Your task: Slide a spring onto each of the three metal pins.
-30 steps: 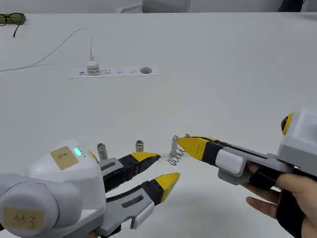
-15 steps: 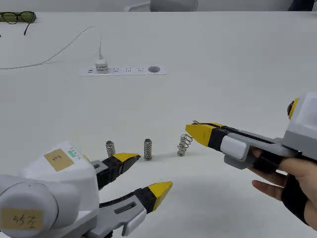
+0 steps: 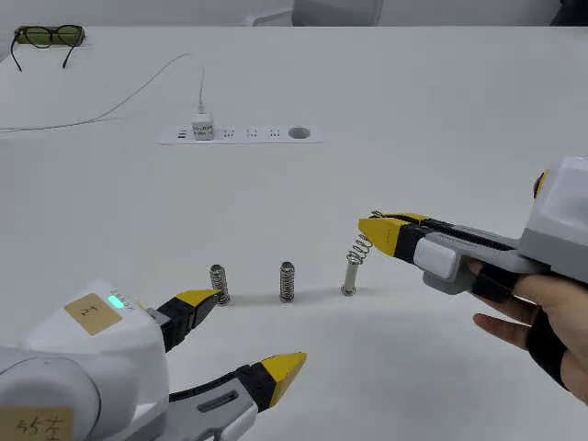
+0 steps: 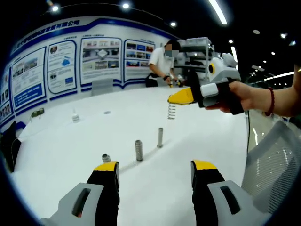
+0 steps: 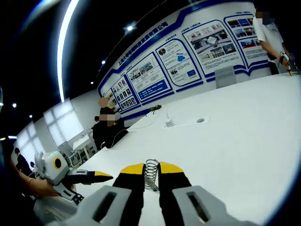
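Right gripper (image 3: 370, 229) clamped on one spring (image 3: 358, 249), left gripper (image 3: 257, 327) apart, three pins (image 3: 349, 276), two spring-covered.

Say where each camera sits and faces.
Head view: headset, looking down at three pins; left gripper, right gripper, a hand show.
Left gripper view: on the left gripper, facing the pins between open jaws.
Right gripper view: on the right gripper, along jaws shut on the spring.
Shared: head and left gripper views show the pins.
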Demonstrator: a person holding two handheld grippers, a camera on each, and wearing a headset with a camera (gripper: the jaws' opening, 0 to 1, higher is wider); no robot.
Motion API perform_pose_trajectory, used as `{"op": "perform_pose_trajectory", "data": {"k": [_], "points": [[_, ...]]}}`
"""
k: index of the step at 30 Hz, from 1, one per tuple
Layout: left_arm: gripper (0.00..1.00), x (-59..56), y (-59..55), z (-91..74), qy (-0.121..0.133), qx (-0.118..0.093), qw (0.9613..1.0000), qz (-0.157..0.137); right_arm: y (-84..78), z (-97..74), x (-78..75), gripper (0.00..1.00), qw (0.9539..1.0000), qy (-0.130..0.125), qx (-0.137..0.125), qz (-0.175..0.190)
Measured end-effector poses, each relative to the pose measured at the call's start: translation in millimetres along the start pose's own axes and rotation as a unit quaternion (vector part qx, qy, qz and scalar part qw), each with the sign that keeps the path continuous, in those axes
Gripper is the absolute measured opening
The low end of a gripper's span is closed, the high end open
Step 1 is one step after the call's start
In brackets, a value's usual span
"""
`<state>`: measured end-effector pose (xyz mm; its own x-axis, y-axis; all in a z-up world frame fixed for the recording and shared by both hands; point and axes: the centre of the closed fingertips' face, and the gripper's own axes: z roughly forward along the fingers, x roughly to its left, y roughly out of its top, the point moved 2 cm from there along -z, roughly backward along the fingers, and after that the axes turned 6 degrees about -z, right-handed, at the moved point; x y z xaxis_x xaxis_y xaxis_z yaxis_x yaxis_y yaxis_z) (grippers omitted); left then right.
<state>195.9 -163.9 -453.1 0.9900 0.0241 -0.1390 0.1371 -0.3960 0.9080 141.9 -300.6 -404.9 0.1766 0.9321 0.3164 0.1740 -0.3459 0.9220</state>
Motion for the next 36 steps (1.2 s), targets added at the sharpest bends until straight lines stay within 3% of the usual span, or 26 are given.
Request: {"op": "perform_pose_trajectory", "data": {"k": [15, 27, 36], "points": [[0.79, 16.6, -9.8, -1.2, 0.034, 0.011, 0.9992, -0.015, -7.6, 11.7, -20.5, 0.11, 0.9973, -0.041, 0.020, -0.058], [0.92, 25.6, -13.4, -2.2, 0.052, 0.008, 0.9979, -0.038, -14.8, 26.0, -28.3, 0.12, 0.9943, -0.050, 0.029, -0.089], [0.94, 30.8, -14.2, -3.5, 0.062, 0.009, 0.9970, -0.046, -21.5, 31.3, -28.8, 0.12, 0.9905, -0.056, 0.041, -0.119]]}}
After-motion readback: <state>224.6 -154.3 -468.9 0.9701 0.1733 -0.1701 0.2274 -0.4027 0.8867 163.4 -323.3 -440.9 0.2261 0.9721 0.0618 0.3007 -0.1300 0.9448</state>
